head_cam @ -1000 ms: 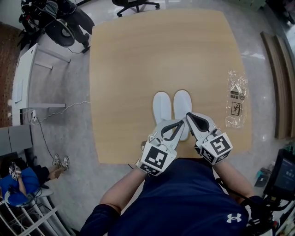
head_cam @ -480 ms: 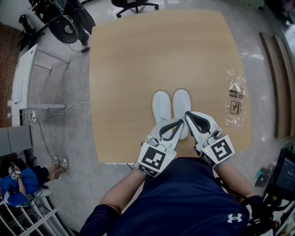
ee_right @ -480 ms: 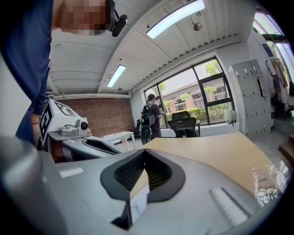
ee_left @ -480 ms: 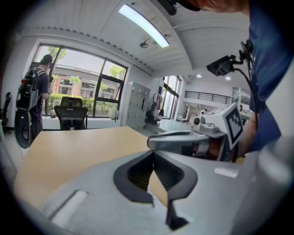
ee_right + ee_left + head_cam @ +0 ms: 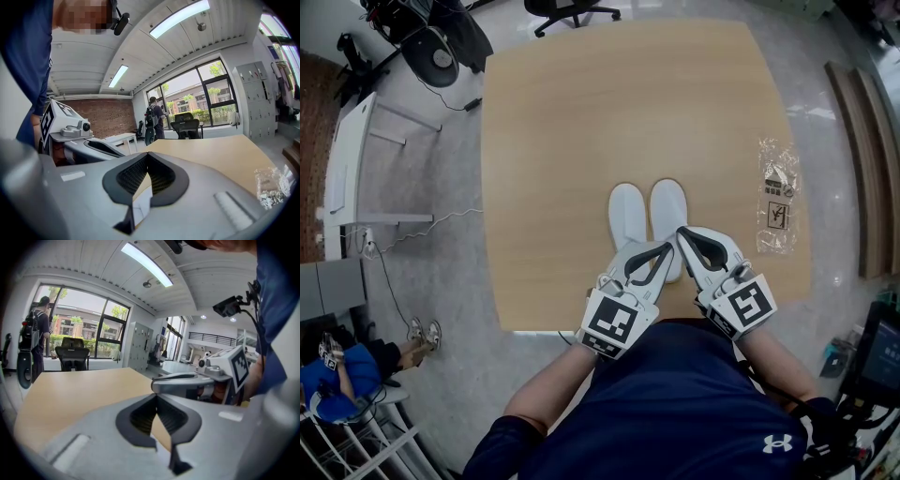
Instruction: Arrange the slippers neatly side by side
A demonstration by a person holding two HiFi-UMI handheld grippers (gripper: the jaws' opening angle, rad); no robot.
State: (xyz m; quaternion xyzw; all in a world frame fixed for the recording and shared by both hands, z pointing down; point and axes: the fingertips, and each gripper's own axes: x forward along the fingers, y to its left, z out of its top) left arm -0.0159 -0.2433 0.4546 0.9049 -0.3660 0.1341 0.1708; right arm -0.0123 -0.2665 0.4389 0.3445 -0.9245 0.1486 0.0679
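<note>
Two white slippers lie side by side on the wooden table (image 5: pixel 562 141), toes pointing away from me: the left slipper (image 5: pixel 627 214) and the right slipper (image 5: pixel 668 206). Both grippers hover over their heel ends near the table's front edge. My left gripper (image 5: pixel 671 247) is shut with nothing in it, and its tip leans in toward the right one. My right gripper (image 5: pixel 682 232) is shut and empty too. The left gripper view has its shut jaws (image 5: pixel 156 397) over the tabletop. Through the right gripper (image 5: pixel 147 154) a strip of white slipper (image 5: pixel 140 206) shows below.
A crumpled clear plastic bag (image 5: pixel 779 195) lies near the table's right edge. An office chair (image 5: pixel 572 9) stands beyond the far edge, a white desk (image 5: pixel 352 159) and cables to the left, a screen (image 5: pixel 877 361) at the right.
Both grippers drew back slightly toward my body and then held still. The slippers have not moved.
</note>
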